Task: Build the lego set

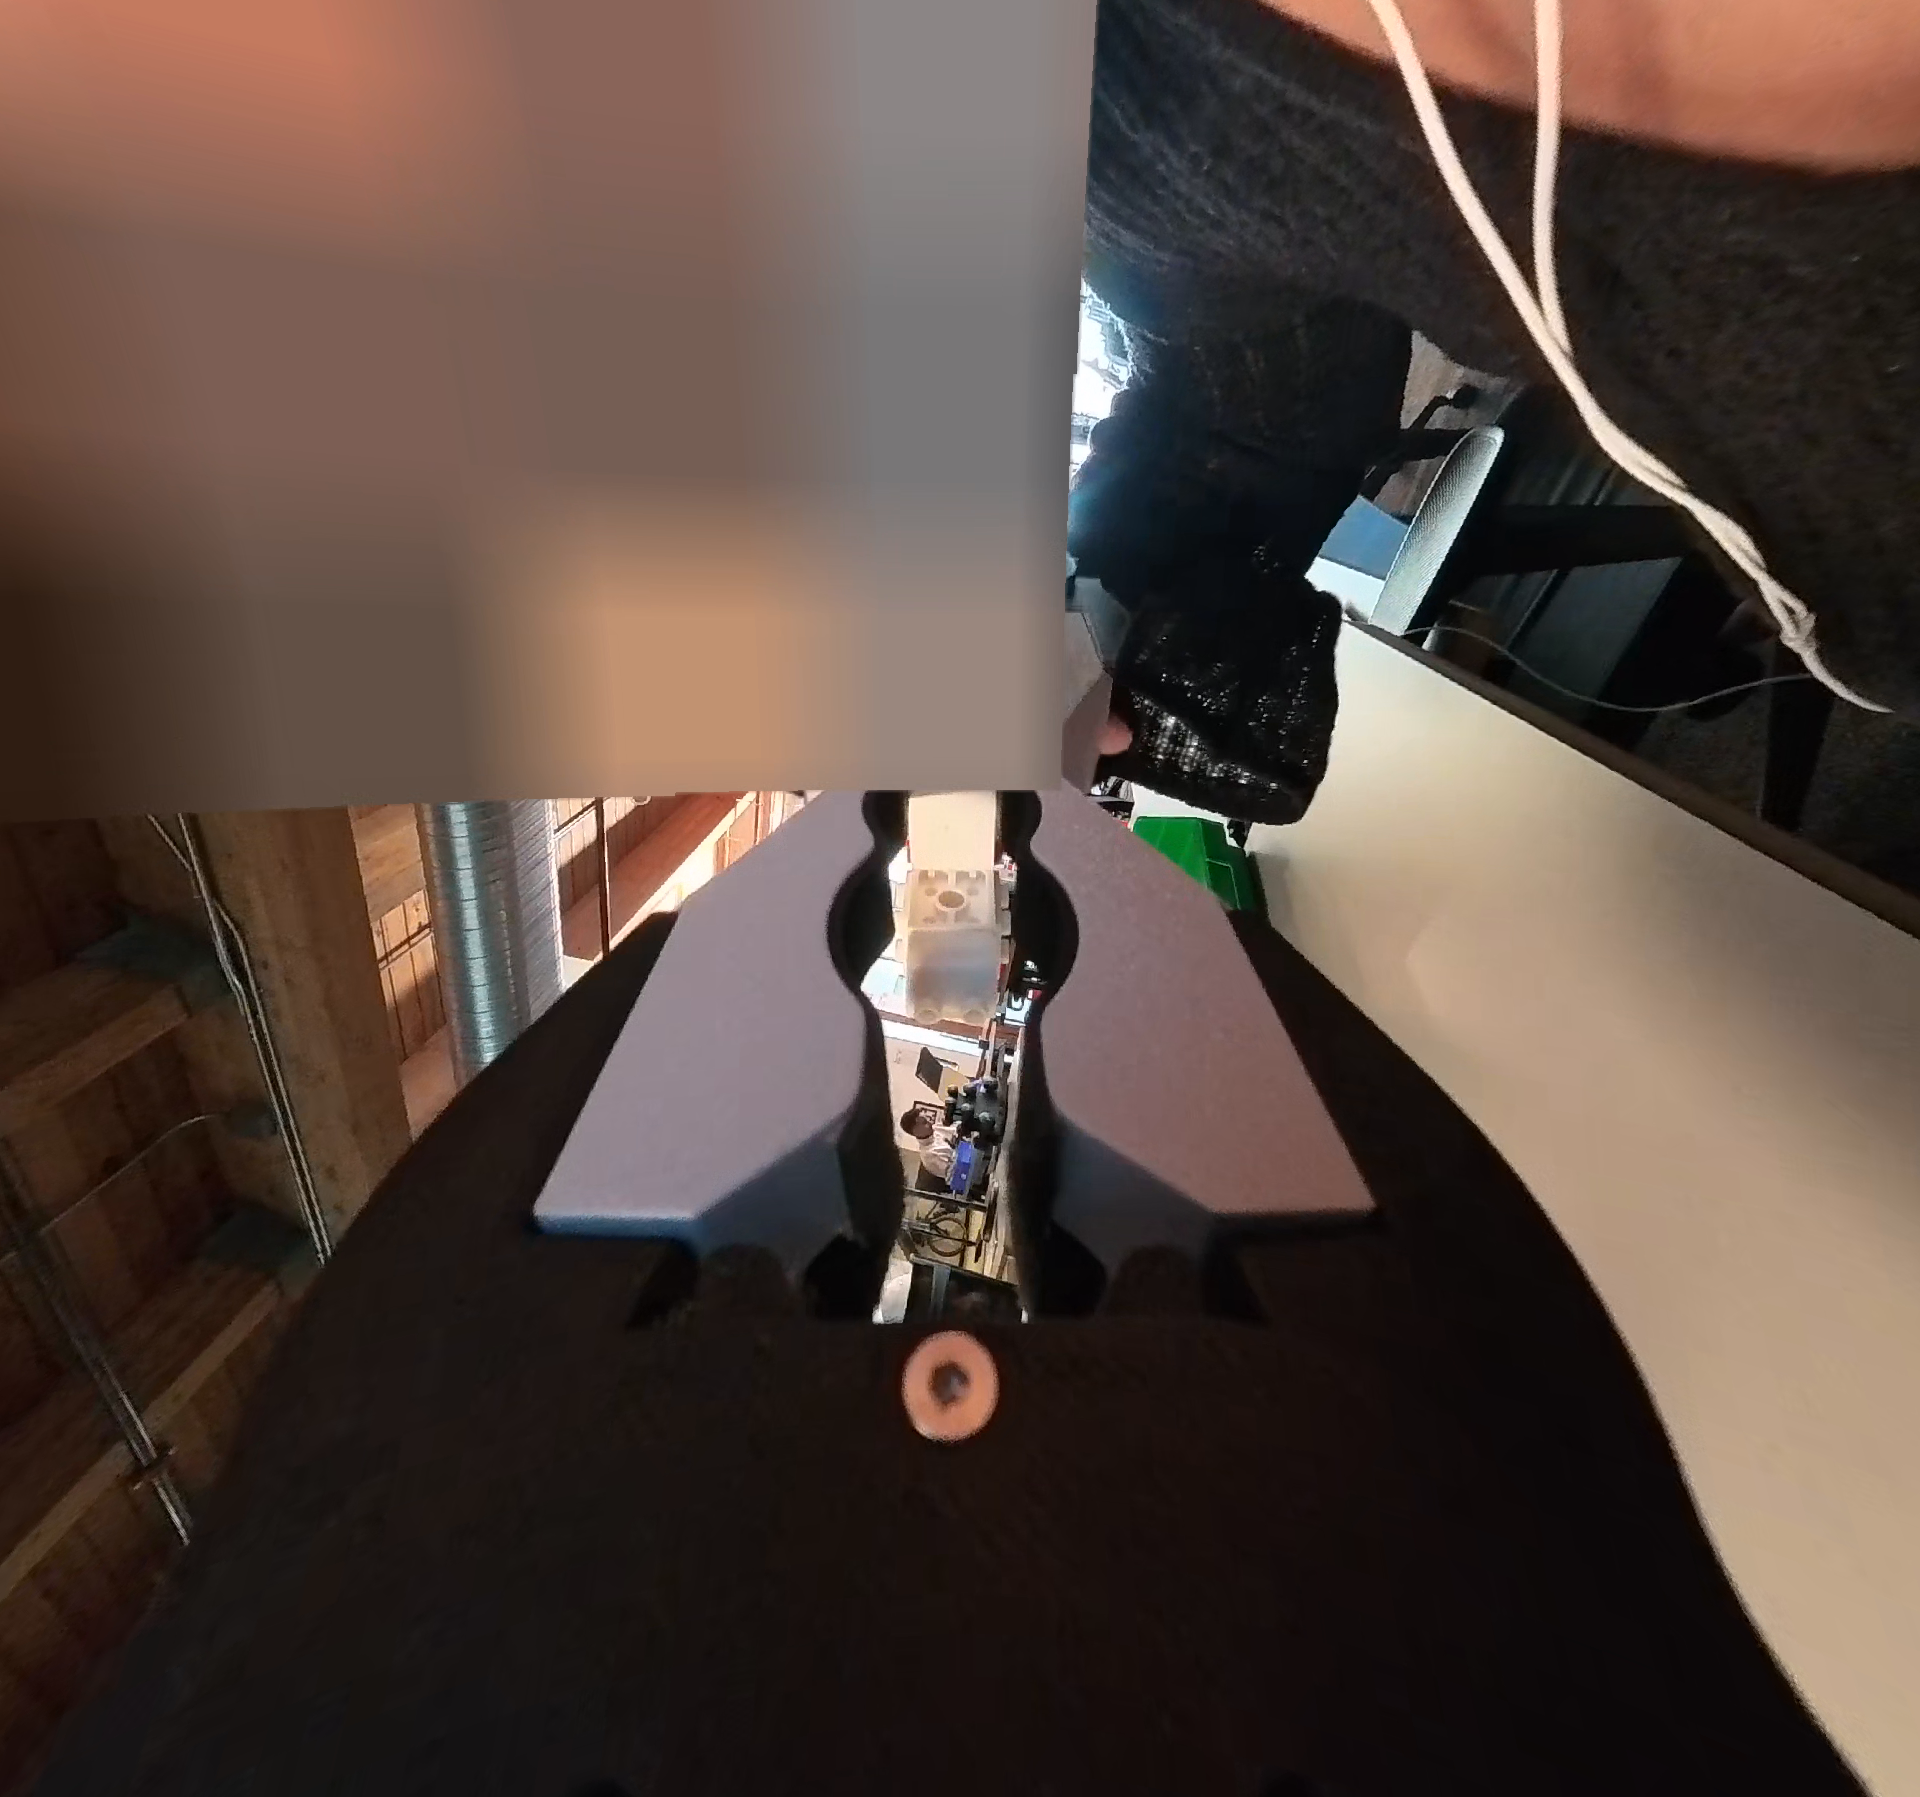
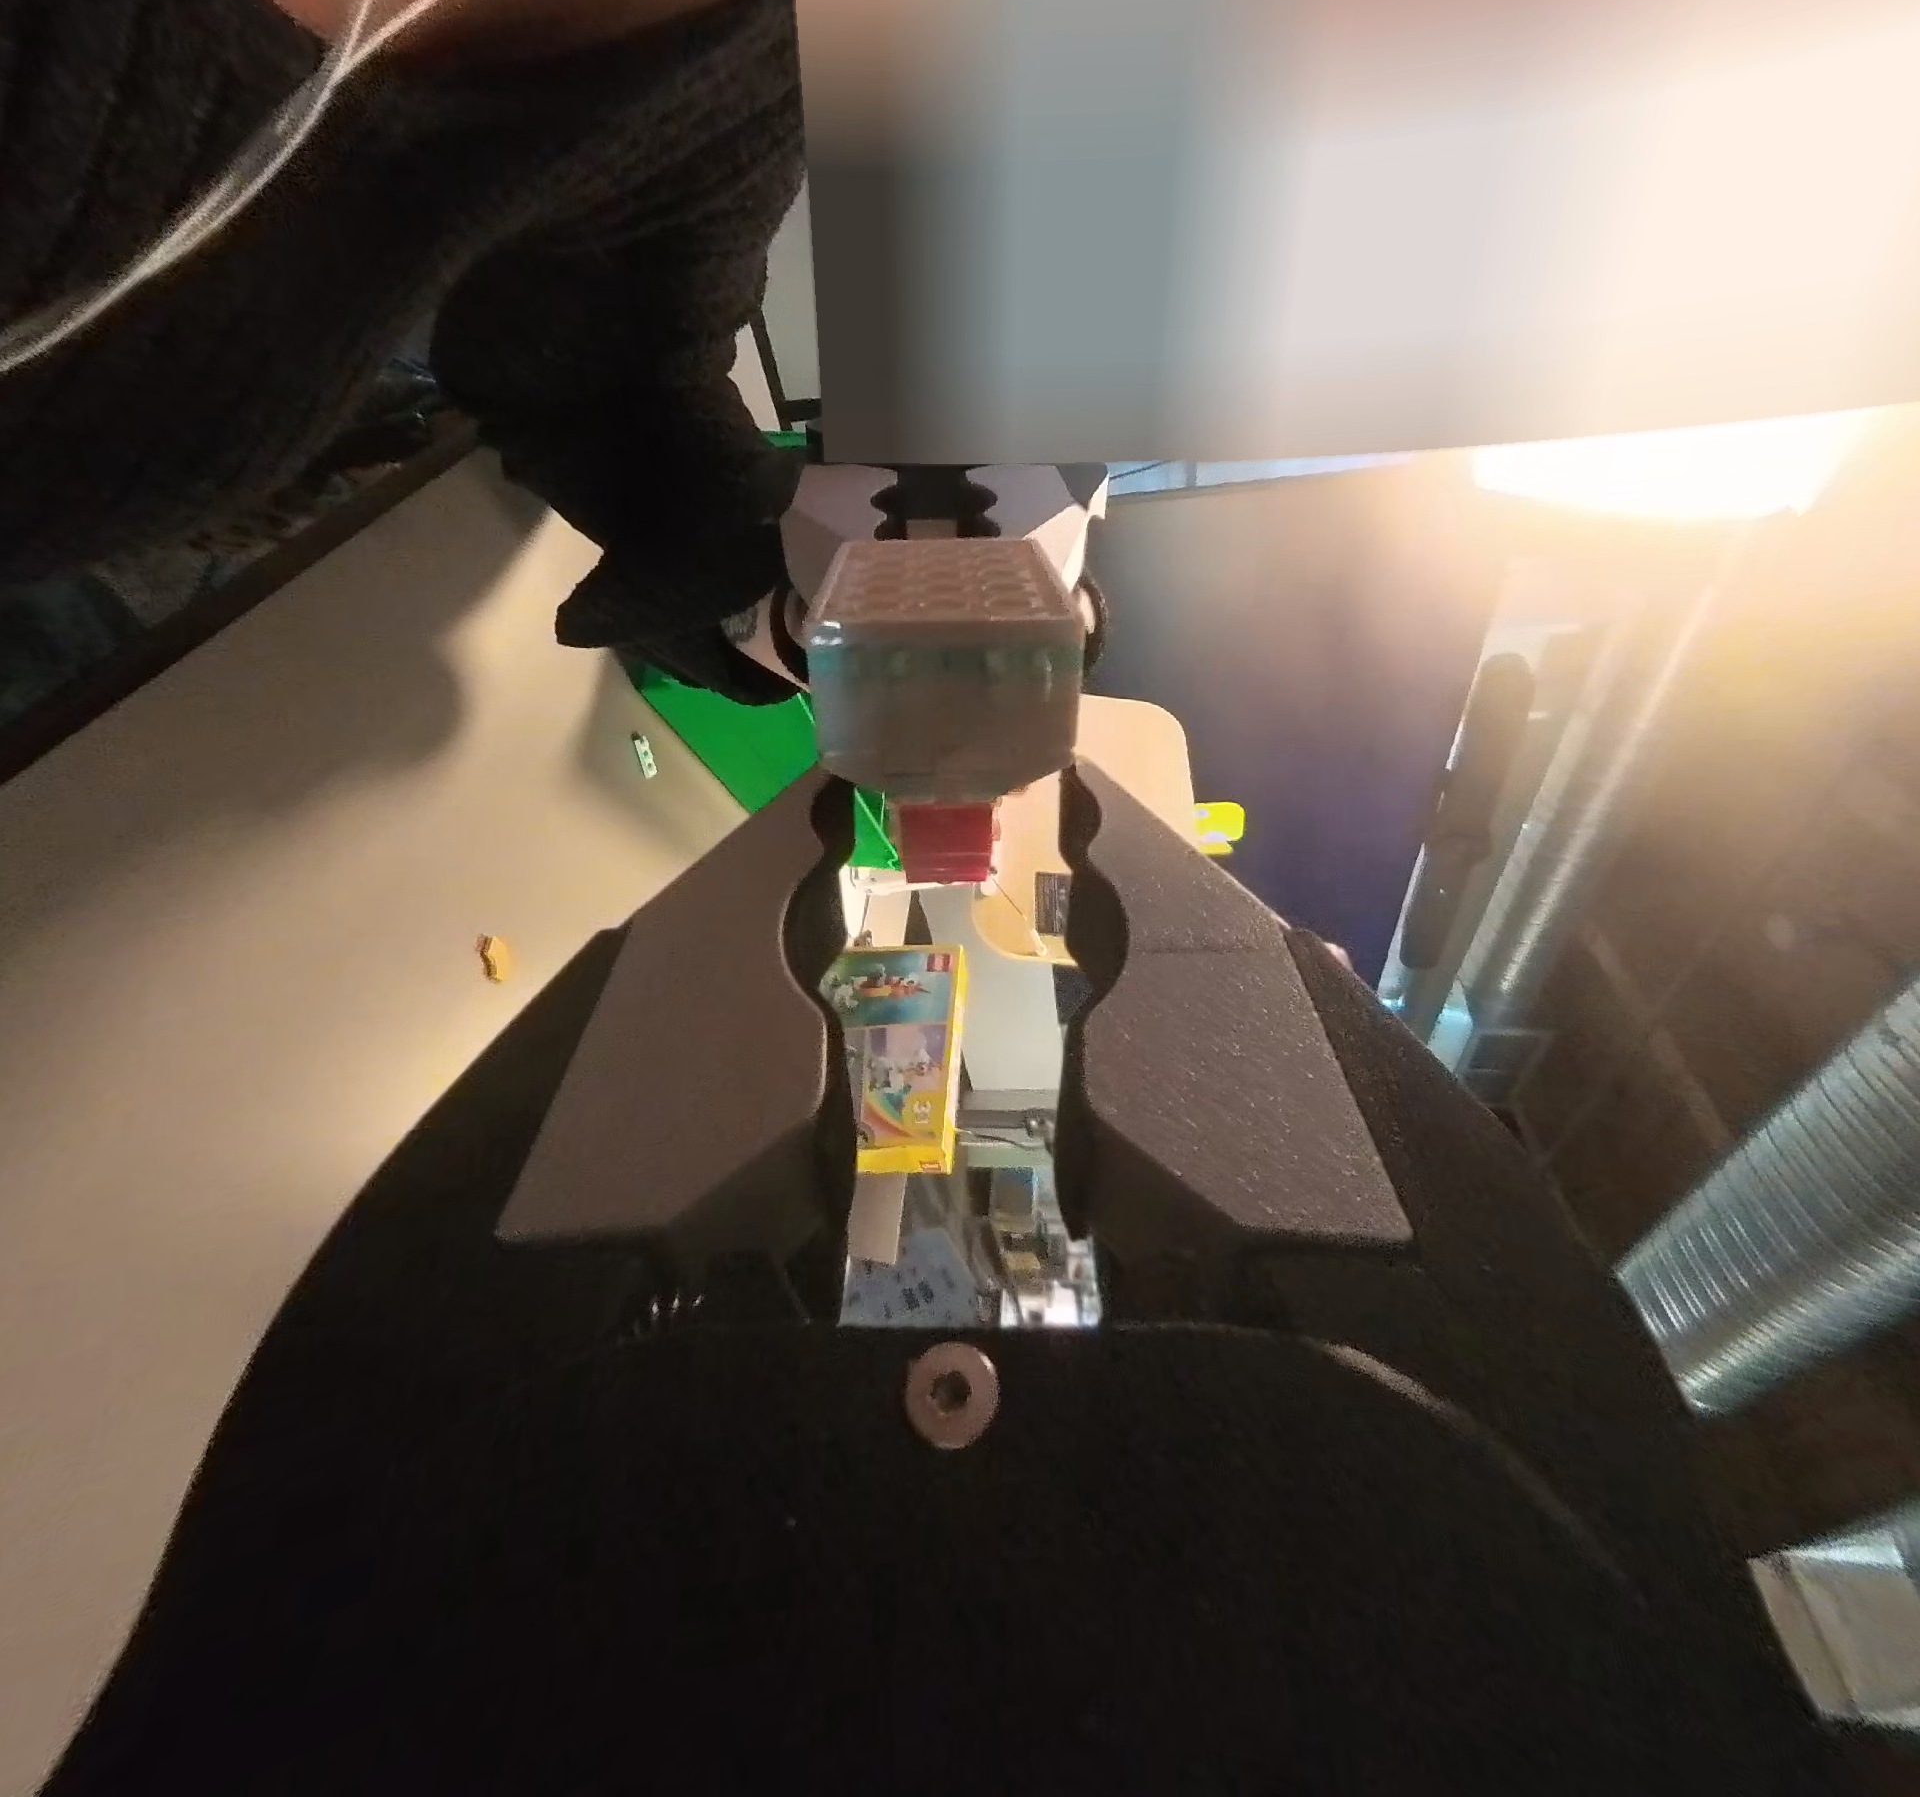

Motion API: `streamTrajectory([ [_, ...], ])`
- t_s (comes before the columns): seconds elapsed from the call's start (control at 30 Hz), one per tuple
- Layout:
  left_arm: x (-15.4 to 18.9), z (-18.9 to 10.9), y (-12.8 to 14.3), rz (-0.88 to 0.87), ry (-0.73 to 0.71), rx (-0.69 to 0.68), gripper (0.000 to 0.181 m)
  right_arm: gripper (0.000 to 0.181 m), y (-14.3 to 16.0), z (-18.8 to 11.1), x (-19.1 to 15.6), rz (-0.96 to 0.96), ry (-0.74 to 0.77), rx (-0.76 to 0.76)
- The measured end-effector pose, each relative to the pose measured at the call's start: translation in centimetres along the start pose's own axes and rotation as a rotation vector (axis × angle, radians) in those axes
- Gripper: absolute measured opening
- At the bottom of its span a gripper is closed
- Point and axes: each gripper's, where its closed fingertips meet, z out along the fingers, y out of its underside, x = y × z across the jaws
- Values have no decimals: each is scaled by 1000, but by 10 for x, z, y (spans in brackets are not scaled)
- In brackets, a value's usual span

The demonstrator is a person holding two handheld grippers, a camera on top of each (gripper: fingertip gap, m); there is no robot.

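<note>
Both grippers are raised off the table and the views are rolled sideways. My left gripper [image 1: 951,812] is shut on a white lego piece [image 1: 948,947] whose hollow underside faces the camera; its far end is hidden by a blurred patch. In the right wrist view a lego block [image 2: 940,667], grey against the light, with studs and a red piece [image 2: 945,838] under it, hangs just past my right gripper [image 2: 945,791]. The red piece sits between the right fingertips with gaps on both sides; the jaws stand apart. The left gripper [image 2: 935,511] shows behind the block.
The pale table [image 2: 260,916] runs along the left, and shows in the left wrist view [image 1: 1558,1020]. On it are a green tray [image 2: 748,739], a small green piece [image 2: 646,755] and a small yellow piece [image 2: 494,958]. A yellow lego box [image 2: 904,1061] stands farther off. A dark sleeve [image 2: 644,521] is close.
</note>
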Motion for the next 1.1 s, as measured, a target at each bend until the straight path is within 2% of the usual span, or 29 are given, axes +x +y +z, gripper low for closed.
streamTrajectory([
  [0.3,-1,0,2,4,0,-13,15,32,1,-1,-1,-2,7,0],
  [0.47,1,2,5,8,15,-19,15,34,4,-1,-4,-17,-5,-21],
  [0.57,2,-1,5,19,26,-40,15,33,22,-9,2,13,15,-79],
  [0.63,4,-3,8,30,32,-58,15,33,45,-20,11,62,50,-151],
  [0.73,8,-4,12,52,53,-90,15,26,69,-39,30,330,95,-175],
  [0.8,12,-4,13,49,81,-99,15,23,63,-42,34,590,-2,-99],
  [0.87,16,-3,10,41,102,-93,15,22,43,-40,27,774,-214,-13],
  [0.97,20,-2,5,29,123,-77,15,18,15,-30,20,809,-449,55],
  [1.1,26,0,-4,13,149,-49,15,18,-3,-12,-1,779,-729,27],
])
